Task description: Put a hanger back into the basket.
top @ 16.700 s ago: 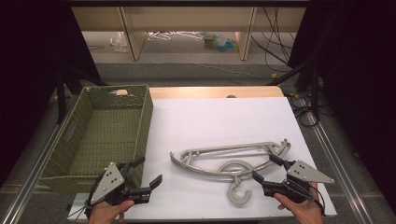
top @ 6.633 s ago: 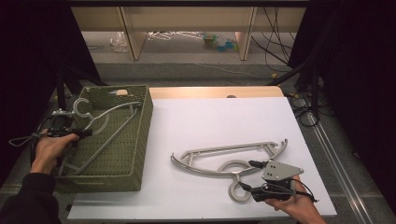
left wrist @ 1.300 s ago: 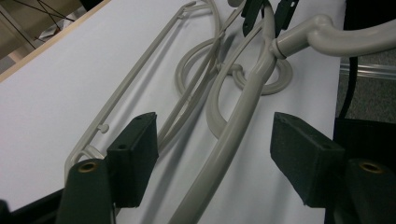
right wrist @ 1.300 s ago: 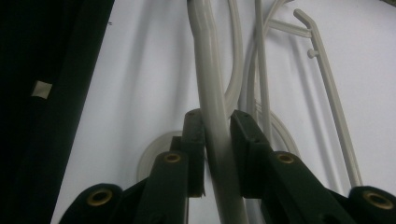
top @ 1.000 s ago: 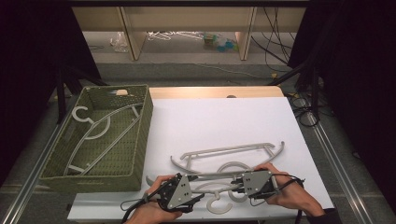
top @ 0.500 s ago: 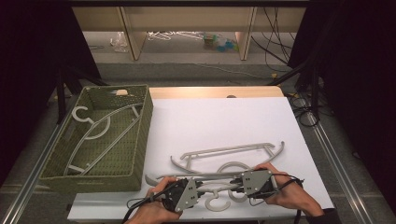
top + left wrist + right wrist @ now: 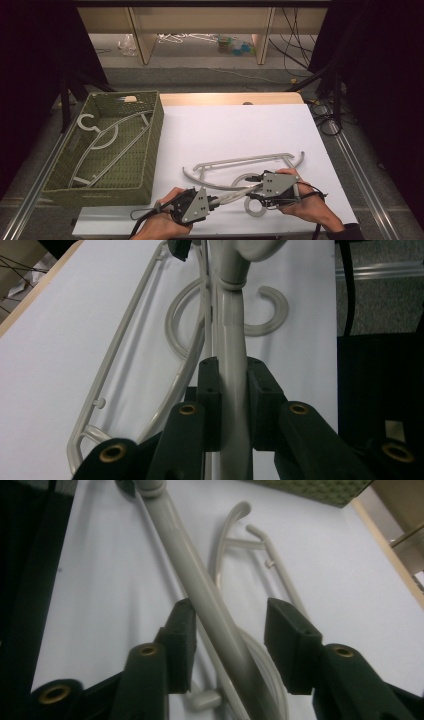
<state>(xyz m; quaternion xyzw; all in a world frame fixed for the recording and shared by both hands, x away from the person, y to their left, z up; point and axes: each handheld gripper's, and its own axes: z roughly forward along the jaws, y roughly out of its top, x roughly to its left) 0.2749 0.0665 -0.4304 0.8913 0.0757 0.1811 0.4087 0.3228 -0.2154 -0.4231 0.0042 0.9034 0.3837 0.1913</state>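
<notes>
L to R: a green woven basket (image 7: 150,150) is sitting at the counter's (image 7: 235,130) left edge w/ one grey hanger (image 7: 107,145) already lying inside. Near the front edge, the left claw (image 7: 216,202) is clamping tight on one arm of a second grey hanger (image 7: 235,192); half a sec ago this hanger was lying lower, and its arm is now tilting up off the white surface. A third hanger (image 7: 245,162) is resting flat just behind it. The right claw (image 7: 256,181) is straddling the same raised arm nearer the hook, jaws apart w/ gaps on both sides, not gripping. Judging by the basket's contents, the lifted hanger is probably heading there next, w/ one more left.
</notes>
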